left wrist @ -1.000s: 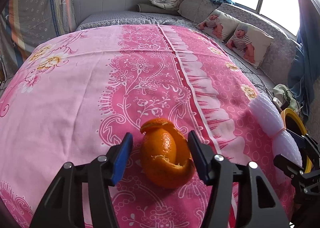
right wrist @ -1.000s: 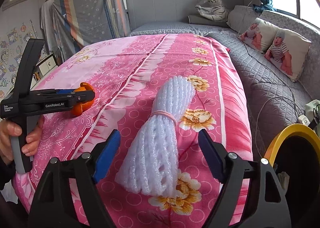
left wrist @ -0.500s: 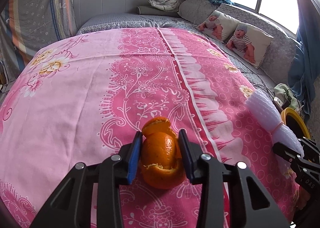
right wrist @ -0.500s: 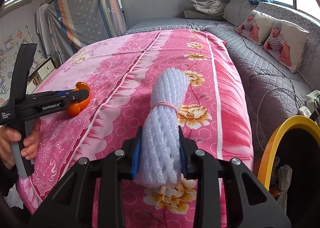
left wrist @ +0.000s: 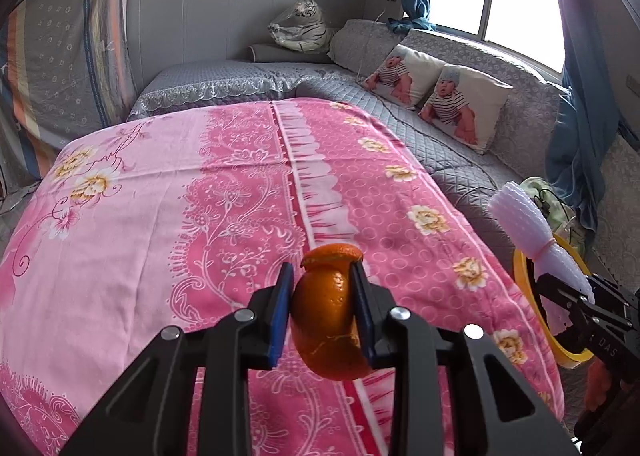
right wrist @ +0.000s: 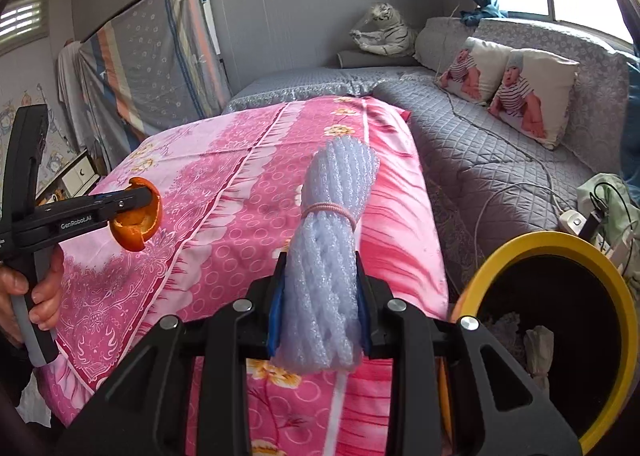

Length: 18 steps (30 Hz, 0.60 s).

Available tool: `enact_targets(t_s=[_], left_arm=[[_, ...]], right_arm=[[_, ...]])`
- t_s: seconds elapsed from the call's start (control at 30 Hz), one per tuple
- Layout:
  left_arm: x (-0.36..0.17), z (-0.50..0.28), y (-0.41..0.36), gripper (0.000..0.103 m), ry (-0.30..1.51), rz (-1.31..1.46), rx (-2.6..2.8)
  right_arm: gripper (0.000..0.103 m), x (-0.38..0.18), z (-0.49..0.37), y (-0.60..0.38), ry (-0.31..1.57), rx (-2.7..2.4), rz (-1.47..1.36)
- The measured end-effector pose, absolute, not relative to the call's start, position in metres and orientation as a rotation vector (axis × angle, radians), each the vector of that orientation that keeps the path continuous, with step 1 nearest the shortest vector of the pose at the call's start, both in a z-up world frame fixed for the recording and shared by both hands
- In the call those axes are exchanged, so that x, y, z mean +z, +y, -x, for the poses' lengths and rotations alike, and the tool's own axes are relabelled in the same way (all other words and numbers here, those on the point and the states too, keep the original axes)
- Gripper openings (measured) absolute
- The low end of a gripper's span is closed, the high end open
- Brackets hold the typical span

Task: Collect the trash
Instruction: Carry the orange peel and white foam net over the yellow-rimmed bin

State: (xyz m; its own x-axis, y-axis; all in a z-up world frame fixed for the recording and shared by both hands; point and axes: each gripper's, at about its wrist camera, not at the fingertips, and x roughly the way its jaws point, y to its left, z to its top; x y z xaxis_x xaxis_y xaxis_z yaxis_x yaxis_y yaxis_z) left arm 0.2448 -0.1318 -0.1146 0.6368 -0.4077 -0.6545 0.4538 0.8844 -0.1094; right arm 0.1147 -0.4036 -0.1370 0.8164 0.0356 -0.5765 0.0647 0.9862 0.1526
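Left wrist view: left gripper (left wrist: pixel 322 314) clamped on the orange peel (left wrist: pixel 330 320), jaws closed against both its sides, blue pads pressing the rind. Peel raised above the pink bedspread (left wrist: pixel 168 223), over its near edge, curled top flap poking up past the jaw tips, lower half bulging below them. Off the bed's right edge, right gripper (left wrist: pixel 568 296) gripping the white foam net bundle (left wrist: pixel 528 228), its free end angled up and left, above the yellow-rimmed trash bin (left wrist: pixel 532 336).

Right wrist view: right gripper (right wrist: pixel 320 310) shut tight on the foam net bundle (right wrist: pixel 332 240), jaws squeezing its lower part, the rest running forward beyond the tips, a pink rubber band (right wrist: pixel 326 209) around its middle. Bundle held over the bed's near right corner. Trash bin (right wrist: pixel 540 244) just right of it, crumpled tissue inside. At far left, left gripper (right wrist: pixel 140 205) side-on, nipping the peel (right wrist: pixel 138 221) clear of the bedspread (right wrist: pixel 240 191).
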Motion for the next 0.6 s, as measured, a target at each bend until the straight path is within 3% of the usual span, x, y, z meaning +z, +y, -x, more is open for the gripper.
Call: enact_targets(t_s=[0.6], left_arm=[[-0.077, -0.19, -0.294, 0.027, 0.67, -0.099, -0.833]], right_arm=[[0.027, -0.123, -0.032, -0.536, 0.525, -0.363, -0.285]])
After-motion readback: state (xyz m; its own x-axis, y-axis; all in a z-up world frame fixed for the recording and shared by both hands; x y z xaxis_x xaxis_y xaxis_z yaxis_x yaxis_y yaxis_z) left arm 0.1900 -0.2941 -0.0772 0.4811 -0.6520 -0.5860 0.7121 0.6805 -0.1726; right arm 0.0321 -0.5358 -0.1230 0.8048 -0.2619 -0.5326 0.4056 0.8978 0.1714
